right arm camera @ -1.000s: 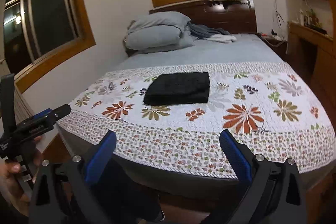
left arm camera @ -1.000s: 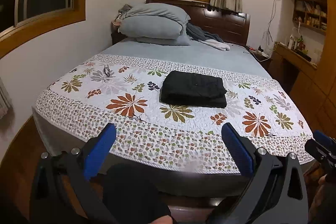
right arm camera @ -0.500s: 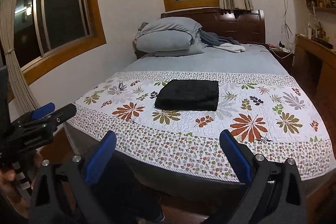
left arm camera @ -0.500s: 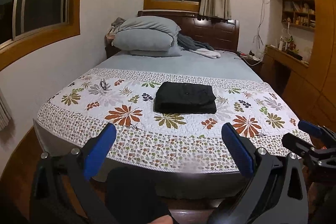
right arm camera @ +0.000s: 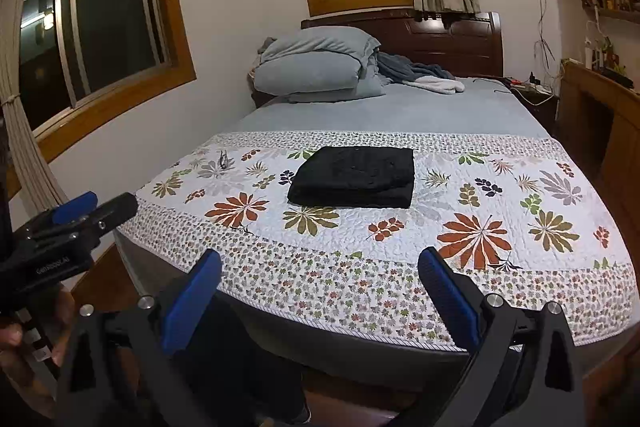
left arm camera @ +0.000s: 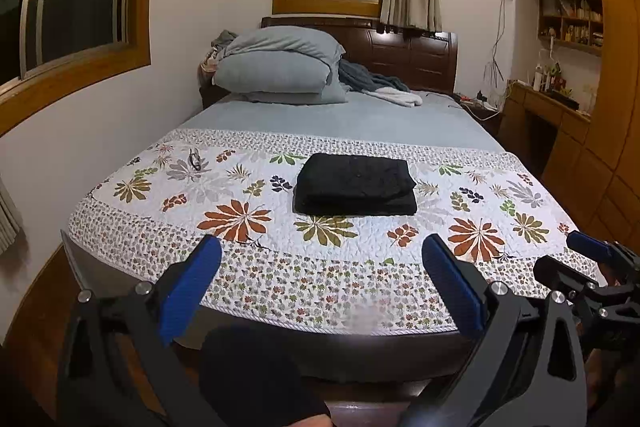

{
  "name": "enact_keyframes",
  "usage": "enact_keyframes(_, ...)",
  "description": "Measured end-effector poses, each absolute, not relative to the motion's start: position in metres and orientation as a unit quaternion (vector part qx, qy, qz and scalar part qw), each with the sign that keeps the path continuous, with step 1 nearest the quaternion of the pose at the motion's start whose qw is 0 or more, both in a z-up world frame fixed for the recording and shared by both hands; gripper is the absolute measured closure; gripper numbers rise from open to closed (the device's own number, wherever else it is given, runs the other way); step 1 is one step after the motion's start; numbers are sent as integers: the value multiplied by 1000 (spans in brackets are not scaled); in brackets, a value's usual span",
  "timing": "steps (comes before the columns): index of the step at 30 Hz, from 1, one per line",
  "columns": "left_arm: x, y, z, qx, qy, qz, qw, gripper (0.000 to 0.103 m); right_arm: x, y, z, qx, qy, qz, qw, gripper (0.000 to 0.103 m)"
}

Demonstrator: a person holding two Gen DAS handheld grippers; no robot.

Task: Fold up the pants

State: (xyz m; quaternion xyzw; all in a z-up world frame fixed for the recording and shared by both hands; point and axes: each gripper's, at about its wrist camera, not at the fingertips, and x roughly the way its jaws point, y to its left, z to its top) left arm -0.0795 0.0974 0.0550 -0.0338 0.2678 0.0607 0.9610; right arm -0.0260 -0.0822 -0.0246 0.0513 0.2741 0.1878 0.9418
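Black pants (left arm camera: pixel 355 184) lie folded in a neat rectangle near the middle of a floral quilt (left arm camera: pixel 248 259) spread over the foot of a bed (left arm camera: pixel 360 119). The left tool (left arm camera: pixel 320 279) and the right tool (right arm camera: pixel 318 279) both hang spread wide and empty off the foot of the bed, well apart from the pants. Grey pillows (left arm camera: pixel 280 67) are stacked at the headboard.

The folded black pants (left arm camera: pixel 355 185) lie on the flower-printed quilted bedspread (left arm camera: pixel 248 263), about midway across the wooden-framed bed (left arm camera: pixel 416 51), with the stacked grey-blue pillows (left arm camera: pixel 280 67) behind them at the headboard end. A rumpled grey blanket (left arm camera: pixel 376 85) lies just right of the pillows. Both grippers, the left gripper (left arm camera: pixel 320 281) and the right gripper (right arm camera: pixel 320 285), hang before the foot of the bed, well apart from the pants.
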Motion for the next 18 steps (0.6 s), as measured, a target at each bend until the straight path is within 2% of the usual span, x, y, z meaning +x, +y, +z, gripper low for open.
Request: enact_keyframes(18,-58,101,43,-35,288,55,955,3,-5,-78,-42,62,291,189,936,4)
